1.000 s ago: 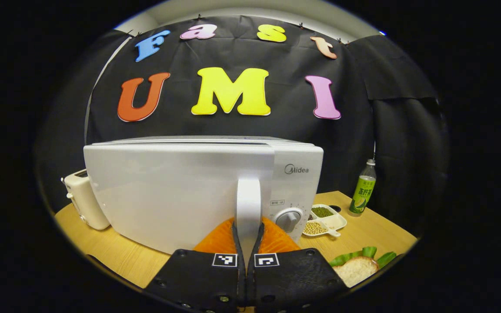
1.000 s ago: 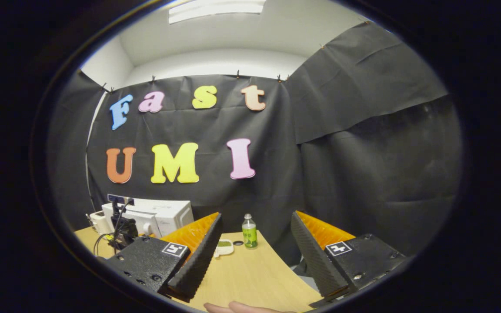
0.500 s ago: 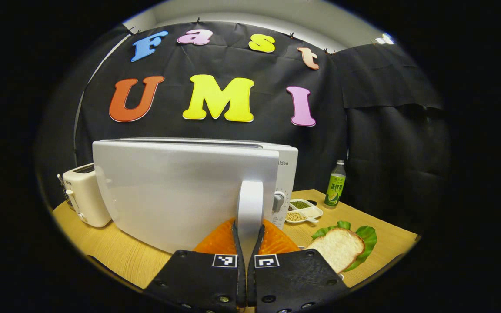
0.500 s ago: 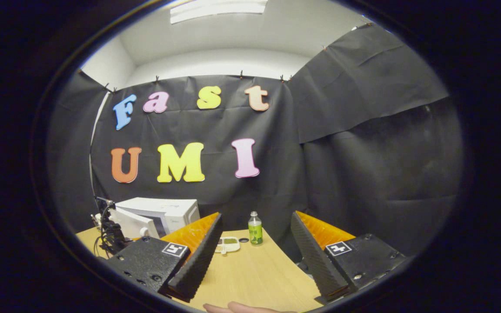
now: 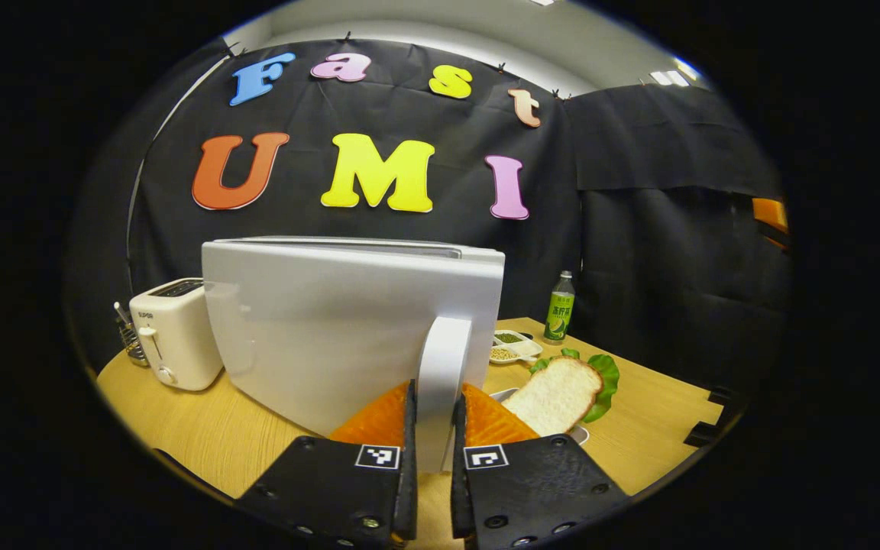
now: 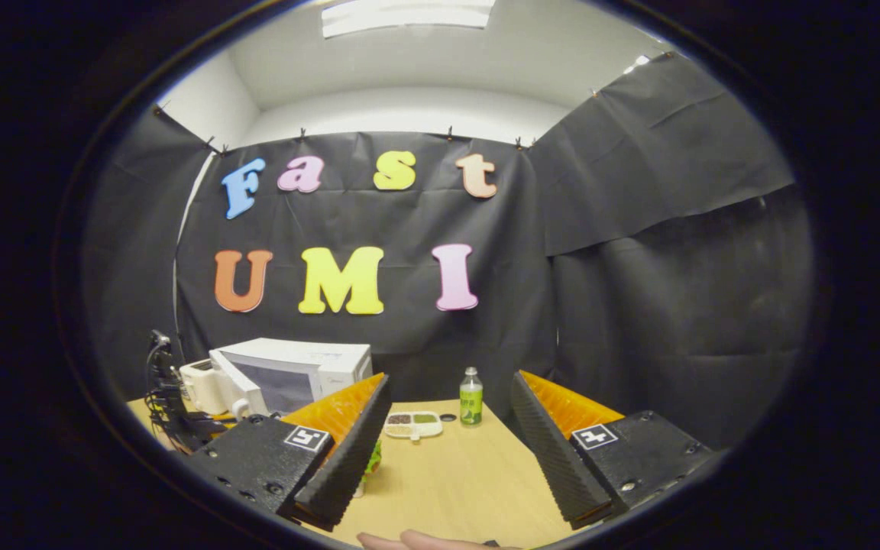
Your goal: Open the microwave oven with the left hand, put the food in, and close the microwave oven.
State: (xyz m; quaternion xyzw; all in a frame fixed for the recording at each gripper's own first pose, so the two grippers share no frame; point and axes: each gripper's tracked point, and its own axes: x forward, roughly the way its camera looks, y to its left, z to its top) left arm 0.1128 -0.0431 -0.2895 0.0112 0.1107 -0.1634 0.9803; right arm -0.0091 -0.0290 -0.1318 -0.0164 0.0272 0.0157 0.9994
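The white microwave (image 5: 348, 321) stands on the wooden table, its door swung out toward me. My left gripper (image 5: 432, 405) is shut on the door's upright white handle (image 5: 440, 359). To the right of the door lies the food, a slice of bread (image 5: 558, 393) on a green lettuce leaf on a plate. In the right gripper view the microwave (image 6: 310, 367) sits far left with its door (image 6: 237, 386) ajar. My right gripper (image 6: 448, 428) hovers open above the table with nothing between its fingers.
A white toaster (image 5: 173, 332) stands left of the microwave. A divided dish of beans (image 5: 512, 347) and a green bottle (image 5: 558, 305) sit behind the bread. The wooden table (image 6: 440, 481) stretches ahead of the right gripper; a fingertip (image 6: 409, 541) shows at the bottom edge.
The microwave door has swung further open with my left gripper on its handle, hiding the control panel; the bread has come into fuller view. My right gripper stays open, turned slightly left.
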